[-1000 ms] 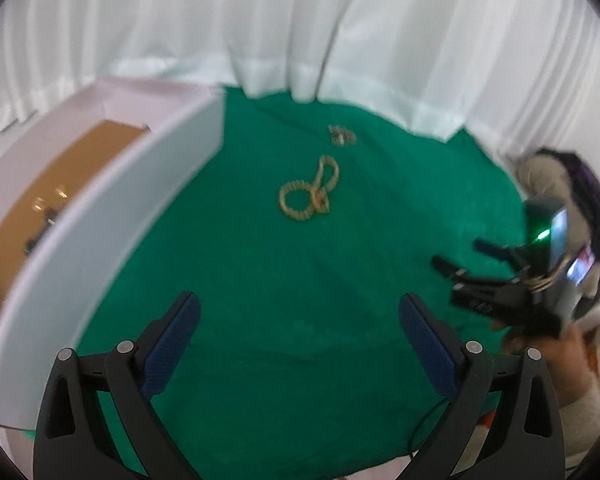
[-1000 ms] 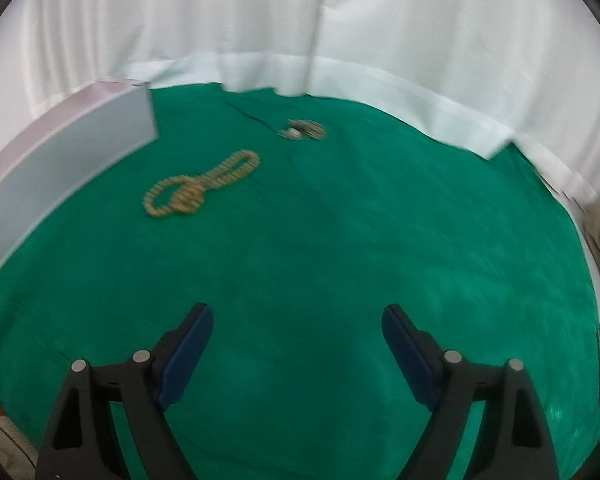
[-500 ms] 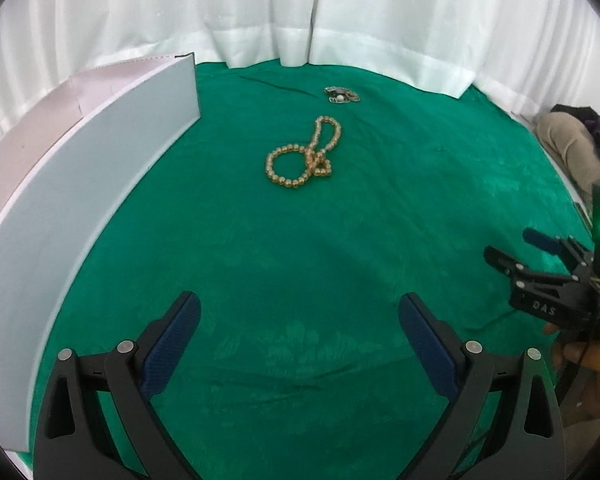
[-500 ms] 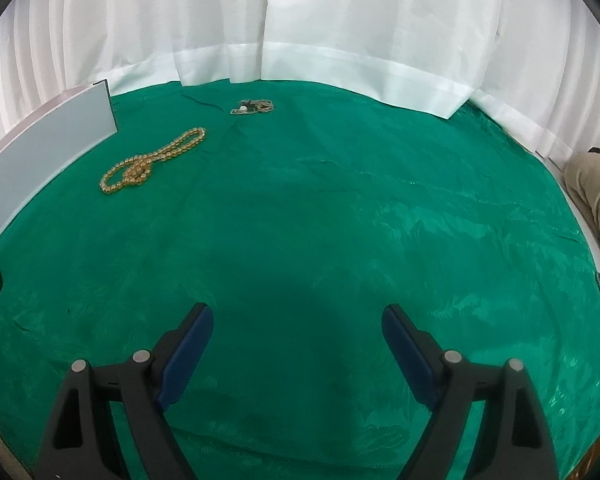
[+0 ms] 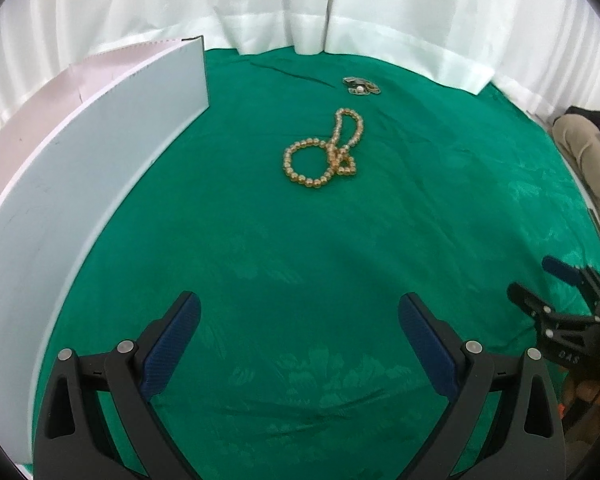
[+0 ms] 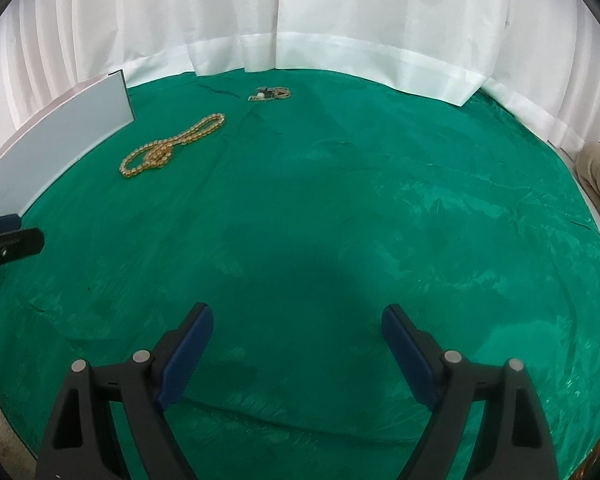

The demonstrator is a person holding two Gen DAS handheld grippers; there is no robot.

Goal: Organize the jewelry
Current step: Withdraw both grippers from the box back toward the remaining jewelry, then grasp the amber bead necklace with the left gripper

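One amber bead necklace (image 5: pixel 323 159) and one small silvery jewelry cluster (image 5: pixel 361 86) beyond it, on green patterned cloth (image 5: pixel 300 248). Left gripper (image 5: pixel 299 334) and right gripper (image 6: pixel 297 342) both spread wide, holding nothing.

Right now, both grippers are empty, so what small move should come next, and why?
Probably ease the left gripper forward toward the bead necklace. It is open, and the necklace lies loose on the green cloth straight ahead, beside the white box.
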